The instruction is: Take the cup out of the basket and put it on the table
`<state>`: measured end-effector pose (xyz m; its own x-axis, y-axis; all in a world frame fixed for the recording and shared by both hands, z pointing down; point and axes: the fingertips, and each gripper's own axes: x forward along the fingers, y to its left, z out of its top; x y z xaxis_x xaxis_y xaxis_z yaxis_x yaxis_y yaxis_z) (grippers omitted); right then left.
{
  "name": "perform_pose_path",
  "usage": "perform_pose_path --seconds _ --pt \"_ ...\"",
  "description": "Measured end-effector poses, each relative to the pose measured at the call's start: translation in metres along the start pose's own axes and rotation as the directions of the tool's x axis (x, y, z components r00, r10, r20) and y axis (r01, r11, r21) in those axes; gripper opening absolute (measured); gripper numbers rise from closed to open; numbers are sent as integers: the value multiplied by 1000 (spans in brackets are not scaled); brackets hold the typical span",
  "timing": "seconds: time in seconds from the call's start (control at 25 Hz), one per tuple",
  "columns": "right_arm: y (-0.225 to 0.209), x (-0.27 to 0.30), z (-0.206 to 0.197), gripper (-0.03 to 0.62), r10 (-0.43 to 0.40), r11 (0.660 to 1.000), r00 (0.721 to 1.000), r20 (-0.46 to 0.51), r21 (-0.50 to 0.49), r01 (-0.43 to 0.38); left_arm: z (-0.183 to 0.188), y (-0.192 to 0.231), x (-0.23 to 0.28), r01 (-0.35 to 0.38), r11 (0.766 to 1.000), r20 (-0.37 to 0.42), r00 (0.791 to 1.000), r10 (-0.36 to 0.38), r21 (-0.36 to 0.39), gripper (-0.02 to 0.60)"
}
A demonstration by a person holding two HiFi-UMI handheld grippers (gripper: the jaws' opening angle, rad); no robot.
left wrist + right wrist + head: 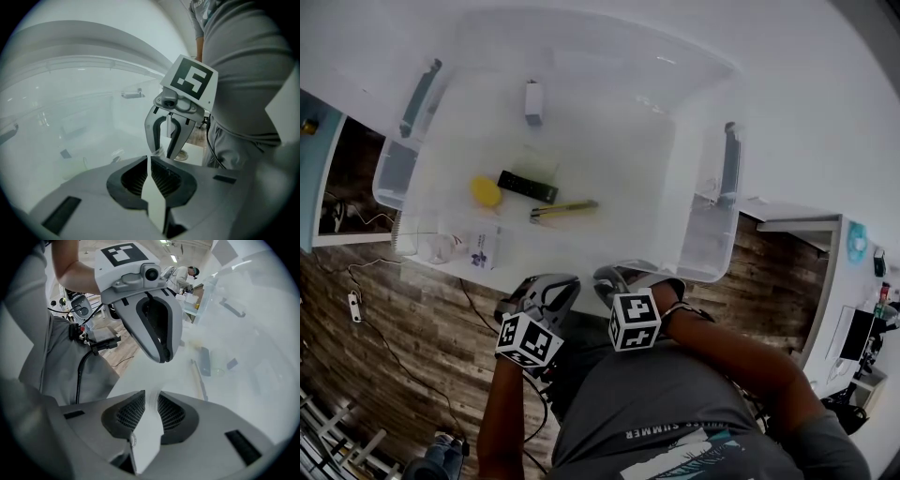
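Approach step. Left gripper (551, 283) jaws stand practically together, right gripper (614, 277) jaws slightly apart; both are empty beside the translucent storage bin (698, 246). Next move, judged: reach over the near wall; the cup is not clearly identifiable.

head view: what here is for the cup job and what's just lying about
job: clear cup, plastic bin, white table
lying about: yellow oval object, black remote, utility knife, white adapter, small box

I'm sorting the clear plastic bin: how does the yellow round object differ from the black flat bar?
Colour: the yellow round object is bright, the black flat bar dark. Shape: the object is compact, rounded, the bar long, straight-edged. Both lie in the clear plastic bin.
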<state>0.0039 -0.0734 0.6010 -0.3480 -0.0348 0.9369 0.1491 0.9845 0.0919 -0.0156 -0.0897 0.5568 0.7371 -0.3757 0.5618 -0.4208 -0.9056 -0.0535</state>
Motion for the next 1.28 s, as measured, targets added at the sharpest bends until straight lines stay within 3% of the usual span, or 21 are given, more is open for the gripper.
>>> perform_pose_path --seconds 0.6,0.96,1.28 --pt "-9 -6 5 100 -10 1000 1000 28 21 9 -2 7 2 8 1000 -6 1000 -8 -6 17" --pt "-14 -15 5 100 -28 997 995 95 73 22 -3 13 -6 -6 1000 -5 1000 6 -15 17" --pt "-15 -20 -1 100 -57 992 991 117 115 43 -2 21 -10 -28 998 24 999 30 -64 17"
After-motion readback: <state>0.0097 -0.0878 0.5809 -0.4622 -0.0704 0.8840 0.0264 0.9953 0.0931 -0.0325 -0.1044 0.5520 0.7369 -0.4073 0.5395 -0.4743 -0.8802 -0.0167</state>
